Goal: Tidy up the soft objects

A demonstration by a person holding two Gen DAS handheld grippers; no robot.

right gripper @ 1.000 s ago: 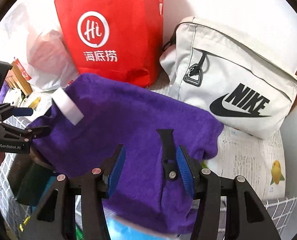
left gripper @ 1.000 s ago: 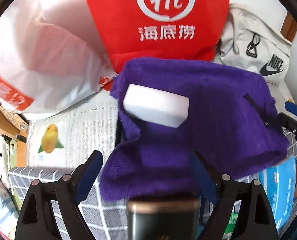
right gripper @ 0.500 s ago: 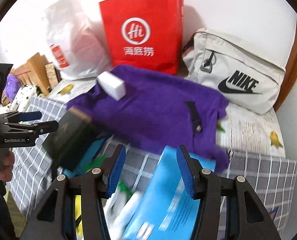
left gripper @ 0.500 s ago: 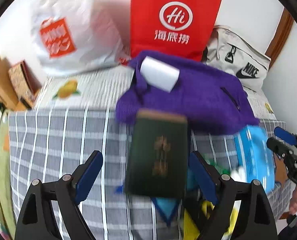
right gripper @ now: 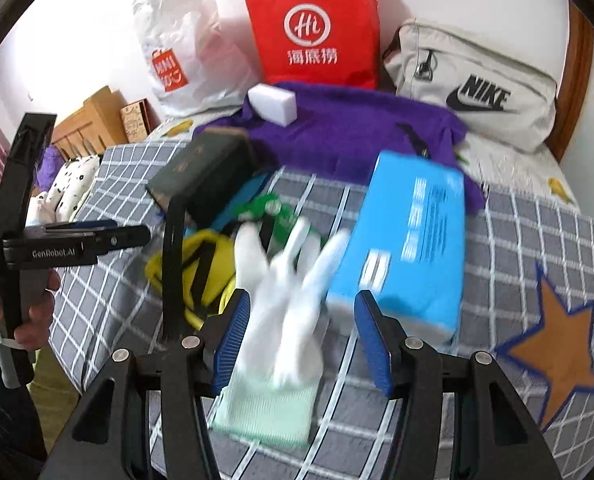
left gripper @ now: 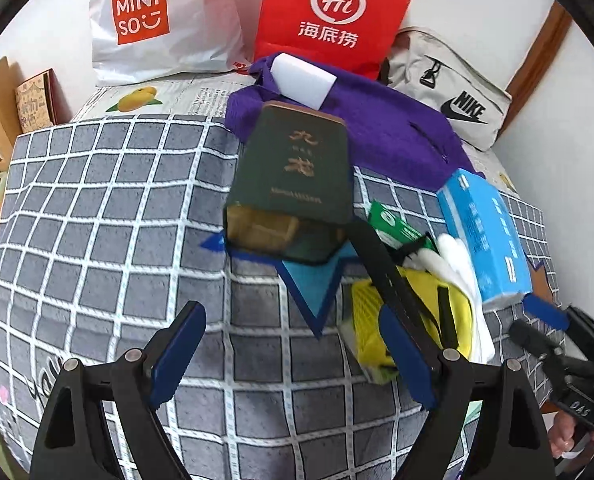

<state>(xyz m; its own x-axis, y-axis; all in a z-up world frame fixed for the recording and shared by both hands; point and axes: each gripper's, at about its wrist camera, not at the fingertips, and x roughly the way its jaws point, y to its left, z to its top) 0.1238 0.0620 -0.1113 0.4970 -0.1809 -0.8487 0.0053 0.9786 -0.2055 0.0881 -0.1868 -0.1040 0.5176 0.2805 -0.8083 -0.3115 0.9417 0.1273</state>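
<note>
A purple cloth point(left gripper: 381, 128) point(right gripper: 349, 128) lies at the back of the bed with a white sponge block point(left gripper: 302, 79) point(right gripper: 273, 103) on it. A white glove point(right gripper: 285, 304) point(left gripper: 461, 276) lies just in front of my right gripper point(right gripper: 301, 344), which is open and empty above it. A yellow item with black straps point(left gripper: 381, 316) point(right gripper: 201, 268) lies beside the glove. My left gripper point(left gripper: 293, 360) is open and empty over the checked bedcover point(left gripper: 97, 216), short of the pile.
A dark green box point(left gripper: 293, 172) point(right gripper: 205, 168) and a blue tissue pack point(left gripper: 485, 228) point(right gripper: 409, 240) sit in the pile. A red paper bag point(left gripper: 329, 12), white Miniso bag point(left gripper: 149, 20) and grey Nike bag point(right gripper: 473, 80) line the wall.
Both grippers have pulled back from the purple cloth toward the near edge of the bed. The green box, blue pack, glove and yellow item have come into view.
</note>
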